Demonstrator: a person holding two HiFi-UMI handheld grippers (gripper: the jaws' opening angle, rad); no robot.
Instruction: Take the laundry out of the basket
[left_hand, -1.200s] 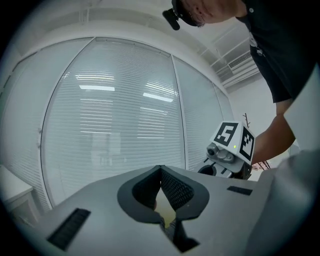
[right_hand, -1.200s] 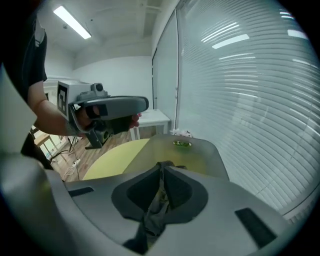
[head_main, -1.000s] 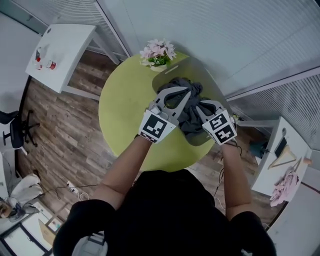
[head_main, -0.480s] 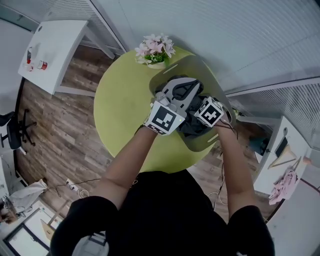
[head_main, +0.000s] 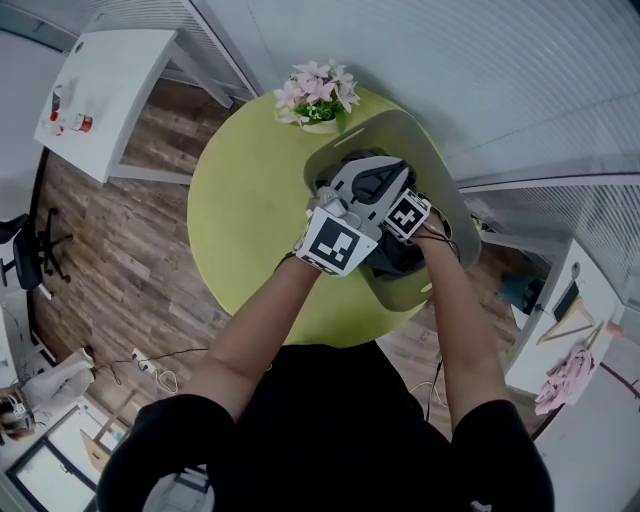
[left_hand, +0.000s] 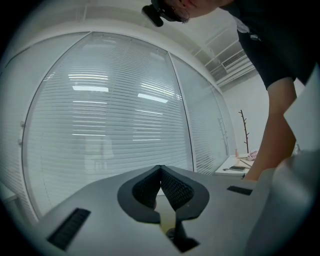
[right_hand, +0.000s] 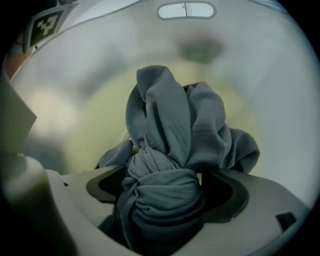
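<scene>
A grey laundry basket (head_main: 400, 125) stands on the right side of a round green table (head_main: 250, 220). Dark grey laundry (head_main: 392, 256) lies bunched inside it. My right gripper (right_hand: 167, 187) points steeply down into the basket. Its jaws have just been opening and stand wide, with a knotted bundle of the grey cloth (right_hand: 170, 130) between them. The basket's wall and handle slot (right_hand: 186, 10) show behind the cloth. My left gripper (head_main: 385, 172) hovers level over the basket, beside the right one. Its jaws meet at the tips (left_hand: 160, 170) with nothing between them, facing window blinds.
A pot of pink flowers (head_main: 318, 92) stands on the table just beyond the basket. A white side table (head_main: 100, 90) is at the upper left, an office chair (head_main: 30, 255) at the left, and a white desk with a hanger (head_main: 565, 320) at the right. Cables lie on the wooden floor.
The right gripper has sunk from above the laundry down into the basket. The left gripper has shifted a little farther over the basket.
</scene>
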